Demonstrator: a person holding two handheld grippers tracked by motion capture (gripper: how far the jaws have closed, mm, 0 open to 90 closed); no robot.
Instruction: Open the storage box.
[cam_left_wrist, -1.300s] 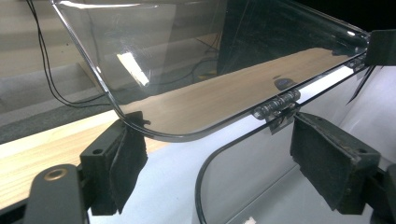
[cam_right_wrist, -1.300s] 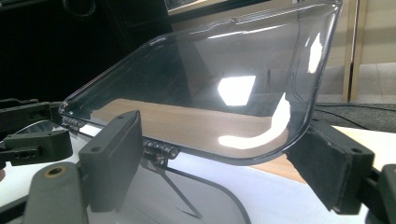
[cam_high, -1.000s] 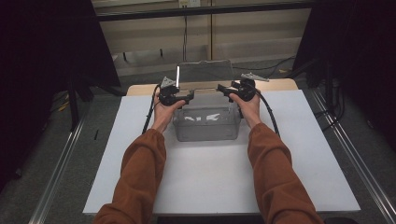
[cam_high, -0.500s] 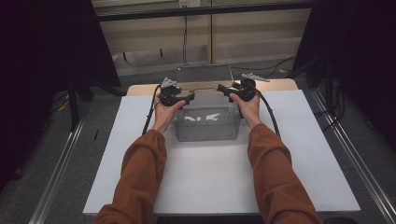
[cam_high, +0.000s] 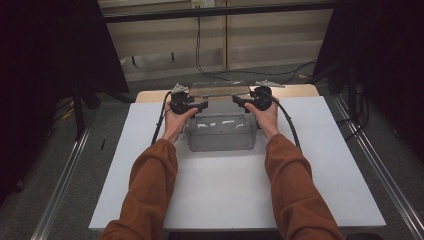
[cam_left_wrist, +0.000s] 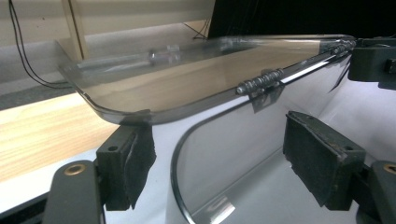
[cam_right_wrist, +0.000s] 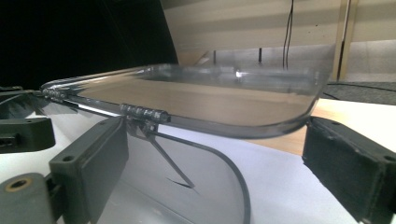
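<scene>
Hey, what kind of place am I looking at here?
Probably a lab or recording workspace, not a home: a white board laid on a wooden table, black curtains at both sides, cables hanging down the back wall.

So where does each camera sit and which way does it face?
High view: above the person's side, looking forward and down on the table; both forearms show.
Left gripper view: on the left gripper, facing the clear box; its jaws show.
Right gripper view: on the right gripper; its jaws show.
Both gripper views share the lid, swung back.
</scene>
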